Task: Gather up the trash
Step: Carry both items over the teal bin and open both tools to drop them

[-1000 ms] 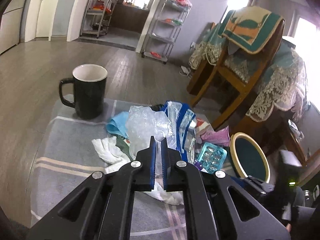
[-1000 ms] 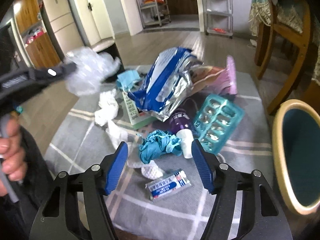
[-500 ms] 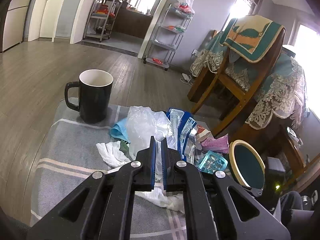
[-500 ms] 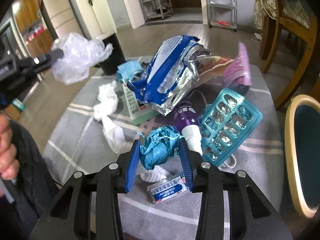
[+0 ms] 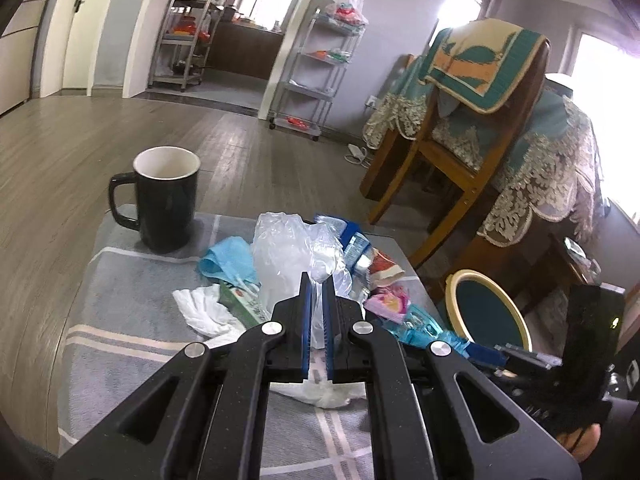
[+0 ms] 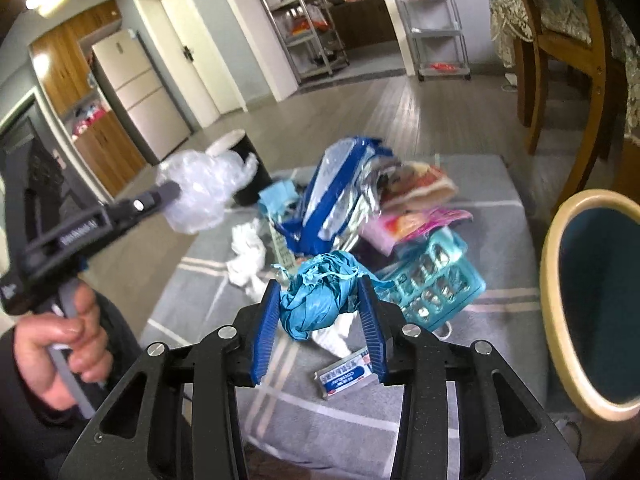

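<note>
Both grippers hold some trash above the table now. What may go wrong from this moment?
1. The right gripper holds the crumpled blue wad only at its sides; loose shreds hang out, so a part may tear off or slip.
2. The left gripper pinches just an edge of the clear plastic bag; the thin film could slide free.
3. A swinging bag might brush the black mug.

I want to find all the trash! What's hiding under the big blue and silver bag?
Under the blue and silver bag a green-and-white box pokes out, with a blue cloth beside it. The bag covers whatever else lies beneath.
</note>
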The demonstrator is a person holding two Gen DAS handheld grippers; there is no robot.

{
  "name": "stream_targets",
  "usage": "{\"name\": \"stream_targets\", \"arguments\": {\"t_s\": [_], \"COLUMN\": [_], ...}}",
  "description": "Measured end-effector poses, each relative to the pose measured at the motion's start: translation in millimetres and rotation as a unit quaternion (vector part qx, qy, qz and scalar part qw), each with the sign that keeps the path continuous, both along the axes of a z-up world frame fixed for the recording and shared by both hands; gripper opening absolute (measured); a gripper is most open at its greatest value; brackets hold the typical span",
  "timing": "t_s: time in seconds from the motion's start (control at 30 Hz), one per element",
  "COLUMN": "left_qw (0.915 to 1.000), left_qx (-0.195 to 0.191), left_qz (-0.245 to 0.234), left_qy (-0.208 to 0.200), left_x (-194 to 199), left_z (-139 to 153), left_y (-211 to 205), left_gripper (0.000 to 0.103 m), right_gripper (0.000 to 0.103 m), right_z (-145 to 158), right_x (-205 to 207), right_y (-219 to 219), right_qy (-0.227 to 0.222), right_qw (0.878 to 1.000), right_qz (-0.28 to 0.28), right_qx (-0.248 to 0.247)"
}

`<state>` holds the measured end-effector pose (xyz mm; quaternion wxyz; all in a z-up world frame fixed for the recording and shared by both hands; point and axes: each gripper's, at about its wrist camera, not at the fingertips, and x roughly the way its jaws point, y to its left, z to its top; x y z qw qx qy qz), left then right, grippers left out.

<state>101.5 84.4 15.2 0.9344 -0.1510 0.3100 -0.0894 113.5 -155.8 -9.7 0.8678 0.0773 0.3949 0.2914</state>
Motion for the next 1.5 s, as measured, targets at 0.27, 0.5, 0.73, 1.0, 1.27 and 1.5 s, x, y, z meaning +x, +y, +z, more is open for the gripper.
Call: {"name": "stream_targets", "arguments": {"t_s": [0.27, 0.5, 0.73, 1.0, 1.27, 1.5], "left_qw": [0.9984, 0.9939, 0.9807, 0.9556, 0.9405, 0.9403], "left_qx": [-0.002, -0.019, -0.033, -0.040, -0.025, -0.004], "left_qz": [-0.056, -0.109, -0.192, -0.290, -0.326, -0.317], "left_qy": [0.001, 0.002, 0.004, 0.036, 0.091, 0.125], "left_x": [2, 7, 24, 55, 81, 85], "left_z": [1, 3, 7, -10, -49, -74], "left_y": [-37, -77, -147, -245, -300, -300], "left_gripper": [0.004, 0.004, 0.004, 0.004, 0.004, 0.014], "right_gripper": [0.041, 0.041, 0.041, 0.041, 0.042, 0.043], "right_z": [23, 27, 26, 12, -7, -26], "right_x": [-3, -3, -10, -18, -17, -4], "right_y": [-40, -98, -161, -201, -226, -229], "right_qy": [-0.030, -0.031, -0.026, -0.010, 0.022, 0.071], "right_qw": [0.999, 0.992, 0.975, 0.950, 0.937, 0.932], "right_qz": [-0.043, -0.124, -0.222, -0.312, -0.348, -0.355], "right_qx": [-0.005, -0.013, -0.001, 0.008, 0.024, 0.008]}}
